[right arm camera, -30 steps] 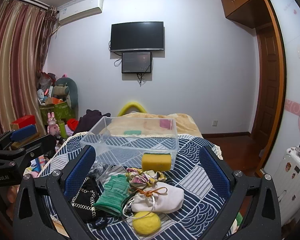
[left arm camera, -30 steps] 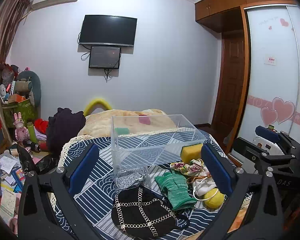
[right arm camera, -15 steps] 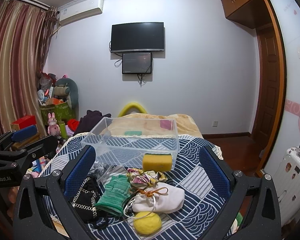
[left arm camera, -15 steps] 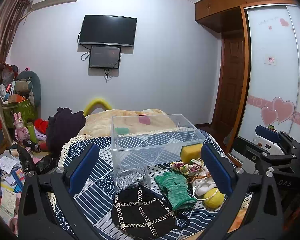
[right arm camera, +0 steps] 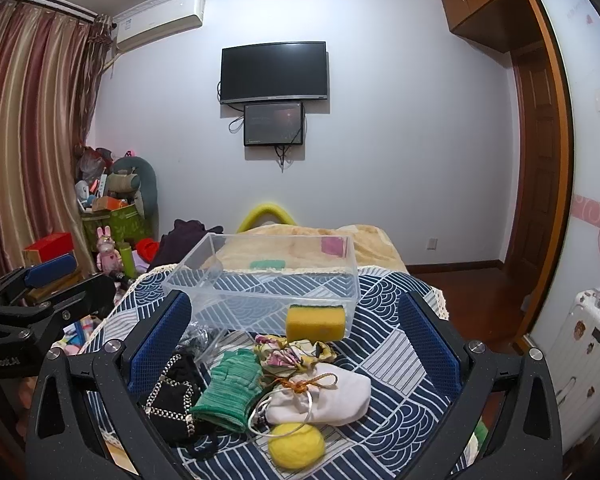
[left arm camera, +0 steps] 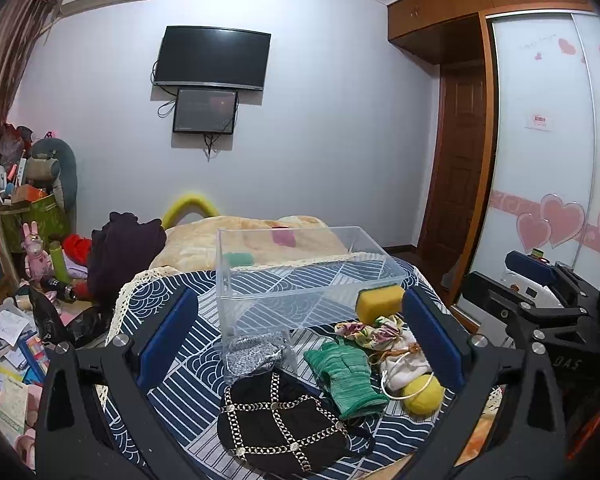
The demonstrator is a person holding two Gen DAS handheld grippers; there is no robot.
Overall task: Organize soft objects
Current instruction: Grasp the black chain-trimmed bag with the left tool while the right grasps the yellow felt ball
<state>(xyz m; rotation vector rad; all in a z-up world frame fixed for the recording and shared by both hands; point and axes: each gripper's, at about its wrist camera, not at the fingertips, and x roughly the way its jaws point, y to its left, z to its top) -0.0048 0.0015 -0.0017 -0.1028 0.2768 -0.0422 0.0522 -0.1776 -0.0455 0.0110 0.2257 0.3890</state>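
Observation:
A clear plastic bin (left arm camera: 300, 276) (right arm camera: 268, 280) stands on a blue patterned cloth. In front of it lie soft things: a yellow sponge (left arm camera: 378, 300) (right arm camera: 315, 322), a floral cloth (right arm camera: 292, 354), a green knitted glove (left arm camera: 346, 376) (right arm camera: 230, 384), a white drawstring pouch (right arm camera: 328, 398), a yellow ball (left arm camera: 422, 394) (right arm camera: 296, 444), a black chain-trimmed bag (left arm camera: 280, 424) (right arm camera: 172, 396) and a silver glittery piece (left arm camera: 254, 354). My left gripper (left arm camera: 300, 344) and right gripper (right arm camera: 292, 356) are both open and empty, held above the pile.
The cloth covers a small table (right arm camera: 392, 344) in front of a bed with a beige blanket (right arm camera: 300, 244). Clutter, boxes and toys (left arm camera: 28, 300) fill the floor at the left. A white suitcase (right arm camera: 584, 344) and a wardrobe stand at the right.

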